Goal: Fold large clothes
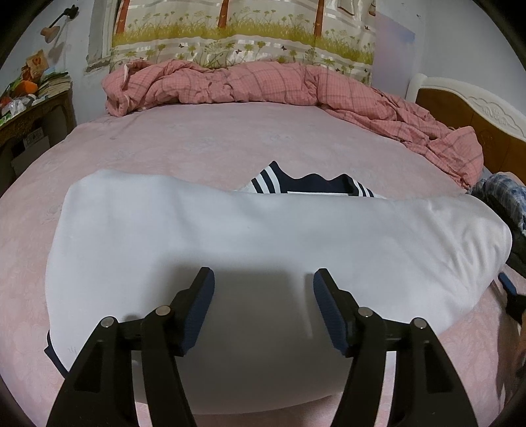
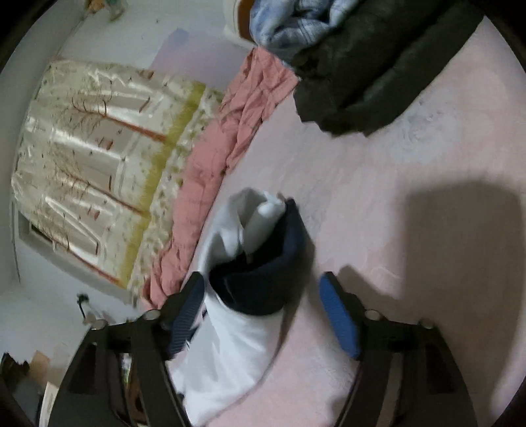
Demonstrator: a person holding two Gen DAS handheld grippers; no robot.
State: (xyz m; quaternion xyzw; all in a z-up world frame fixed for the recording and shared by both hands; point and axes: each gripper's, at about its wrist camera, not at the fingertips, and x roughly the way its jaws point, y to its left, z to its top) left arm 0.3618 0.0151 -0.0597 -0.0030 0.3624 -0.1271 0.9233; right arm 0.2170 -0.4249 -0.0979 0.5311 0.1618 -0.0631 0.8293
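A white garment (image 1: 256, 243) with a navy, white-striped collar (image 1: 279, 184) lies folded across the pink bed (image 1: 203, 144). My left gripper (image 1: 263, 295) hovers just above its near part, jaws wide open and empty. In the right wrist view the same garment (image 2: 236, 338) shows end-on, white with a navy part (image 2: 273, 272), lying between the open jaws of my right gripper (image 2: 259, 312). The left pad (image 2: 187, 308) is close to or touching the cloth; the right pad (image 2: 338, 318) is well apart from it. The right gripper's tip (image 1: 509, 289) peeks in at the left wrist view's right edge.
A crumpled pink checked quilt (image 1: 263, 85) lies along the far side of the bed below a flowered curtain (image 1: 243, 33). A dark garment (image 2: 371, 72) and a blue checked one (image 2: 296, 23) are piled on the bed. A cluttered bedside table (image 1: 29, 108) stands left, a headboard (image 1: 476, 111) right.
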